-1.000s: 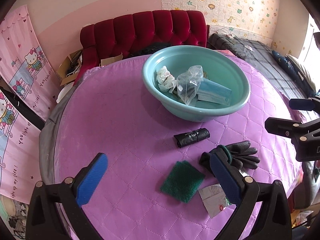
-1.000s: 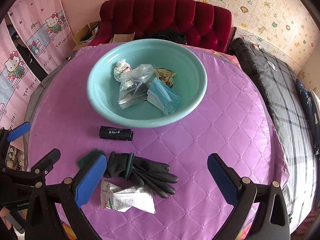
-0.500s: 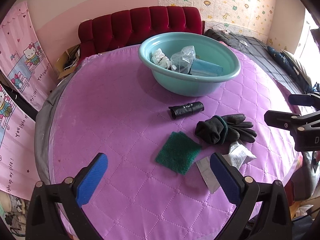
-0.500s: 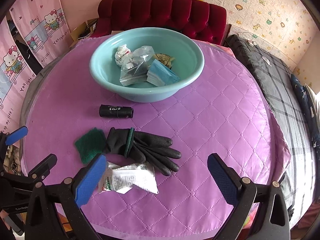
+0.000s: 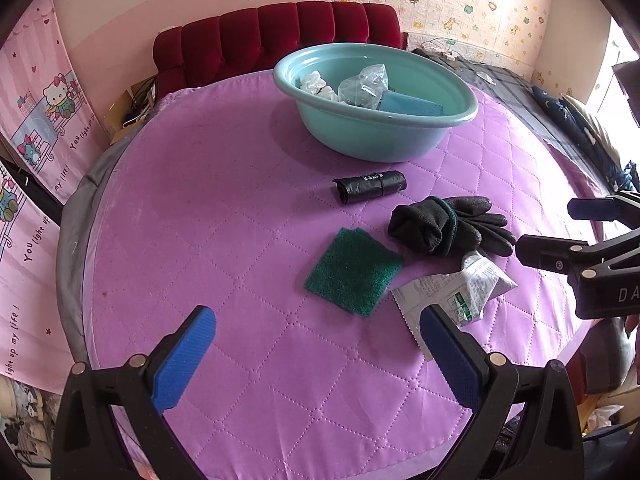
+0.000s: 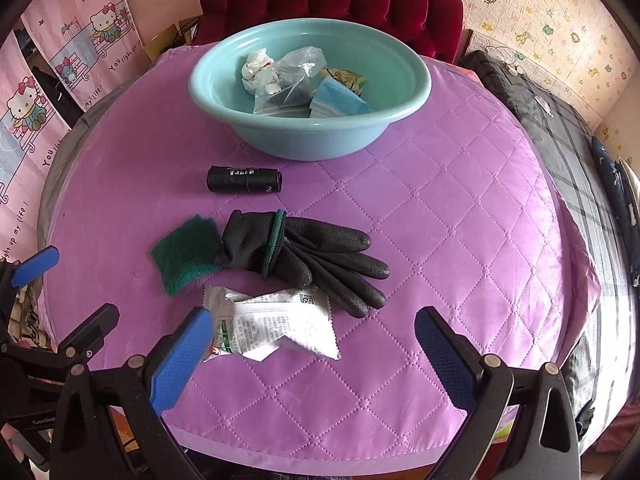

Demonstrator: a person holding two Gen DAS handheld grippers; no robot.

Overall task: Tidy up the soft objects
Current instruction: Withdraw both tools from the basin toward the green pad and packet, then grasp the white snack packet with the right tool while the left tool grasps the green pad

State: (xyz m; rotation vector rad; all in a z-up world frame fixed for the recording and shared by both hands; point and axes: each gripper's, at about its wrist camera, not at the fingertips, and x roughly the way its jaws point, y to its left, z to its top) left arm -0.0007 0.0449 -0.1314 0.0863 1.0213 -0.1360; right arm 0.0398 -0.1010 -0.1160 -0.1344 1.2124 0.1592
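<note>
showing yellow wrapper [image 6: 349,78] in basin [image 6: 416,92] only rightward; both tools [image 5: 316,354] [image 6: 314,350] apart

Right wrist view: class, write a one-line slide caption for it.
Open right gripper hovers over a crumpled wrapper, black gloves, green scouring pad; teal basin behind.

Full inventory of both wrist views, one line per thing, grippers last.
basin: 1, teal, far side of table
crumpled tissue: 1, white, in basin, left
plastic bag: 1, clear, in basin, middle
face masks: small stack, blue, in basin, right
wrapper: 1, yellowish, in basin, behind masks
bag roll: 1, black, on table before basin
gloves: bundle, black, table middle
scrub pad: 1, green, left of gloves
packet: 1, white, crumpled, near edge
table cover: 1, purple, quilted
sofa: 1, dark red, behind table
left gripper: jaws open, empty
right gripper: jaws open, empty
</note>
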